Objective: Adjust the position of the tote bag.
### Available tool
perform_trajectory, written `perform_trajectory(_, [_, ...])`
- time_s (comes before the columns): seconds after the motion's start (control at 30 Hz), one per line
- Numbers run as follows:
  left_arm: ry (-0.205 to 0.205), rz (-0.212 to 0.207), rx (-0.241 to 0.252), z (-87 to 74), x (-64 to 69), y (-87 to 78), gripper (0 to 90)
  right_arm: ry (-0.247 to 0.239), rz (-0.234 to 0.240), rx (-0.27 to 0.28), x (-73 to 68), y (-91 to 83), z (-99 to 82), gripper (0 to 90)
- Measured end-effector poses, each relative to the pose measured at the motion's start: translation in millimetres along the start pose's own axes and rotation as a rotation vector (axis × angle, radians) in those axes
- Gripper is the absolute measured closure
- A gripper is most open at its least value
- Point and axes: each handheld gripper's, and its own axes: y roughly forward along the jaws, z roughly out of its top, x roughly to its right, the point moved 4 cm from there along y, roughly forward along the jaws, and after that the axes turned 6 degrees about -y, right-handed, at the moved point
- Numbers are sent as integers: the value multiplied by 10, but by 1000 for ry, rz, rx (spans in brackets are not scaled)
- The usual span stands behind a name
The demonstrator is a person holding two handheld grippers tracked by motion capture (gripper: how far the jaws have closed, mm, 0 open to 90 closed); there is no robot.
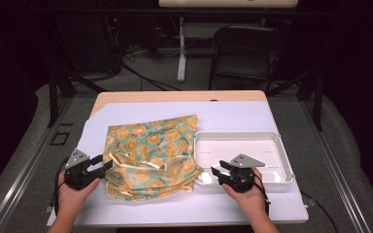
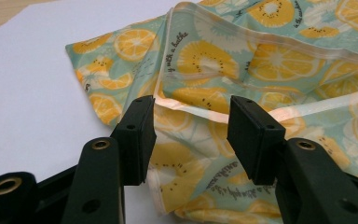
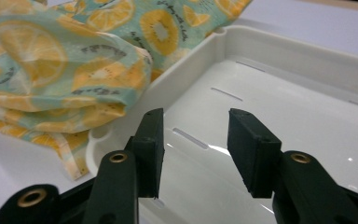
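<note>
A crumpled citrus-print cloth [image 1: 150,158] is spread on the white-covered tabletop [image 1: 233,119], its right edge touching the rim of an empty white plastic tray [image 1: 284,160], presumably set there to receive it. The left gripper [image 1: 99,162] is held at the cloth's left edge with jaws spread; in the left gripper view a hemmed fold [image 2: 191,109] is seen between and just beyond them, not yet pinched. The right gripper [image 1: 217,173] is poised over the tray's near left corner, jaws likewise spread and empty, the cloth just beside them, as though to take its other side
</note>
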Motion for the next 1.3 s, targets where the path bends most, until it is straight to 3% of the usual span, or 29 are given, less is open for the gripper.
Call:
perform_trajectory(0.13, [8,-7,-1,17,16,21,508,-28,25,34,-118,-57,75,527])
perform_trajectory(0.17, [8,-8,2,21,20,24,508,-46,7,36,-136,-71,86,518])
perform_trajectory(0.23, [12,-9,1,24,20,23,508,-70,13,42,-157,-79,95,553])
perform_trajectory(0.27, [16,-8,0,24,22,19,508,-134,23,52,-195,-74,105,582])
perform_trajectory(0.3, [13,-7,1,22,25,17,508,-163,37,57,-220,-65,113,591])
perform_trajectory(0.37, [11,-6,5,24,26,6,509,-199,61,34,-271,-48,134,603])
perform_trajectory(0.47, [6,-10,11,25,37,-19,509,-230,87,41,-352,-30,177,609])
perform_trajectory(0.57, [6,-9,25,23,60,-59,511,-216,136,29,-458,-23,240,576])
perform_trajectory(0.63, [4,-15,22,22,72,-80,512,-214,139,34,-482,-17,256,565])
perform_trajectory(0.7, [-1,-24,34,17,104,-102,514,-234,154,55,-582,0,332,567])
perform_trajectory(0.87, [1,-43,31,6,176,-135,523,-247,222,46,-753,68,475,569])
perform_trajectory(1.0, [-7,-65,32,15,237,-144,530,-195,281,25,-834,184,569,581])
perform_trajectory(1.17, [-4,-89,20,18,297,-122,549,-161,269,-49,-913,377,642,432])
perform_trajectory(1.3, [10,-91,12,8,330,-95,573,-157,249,-59,-972,461,685,330])
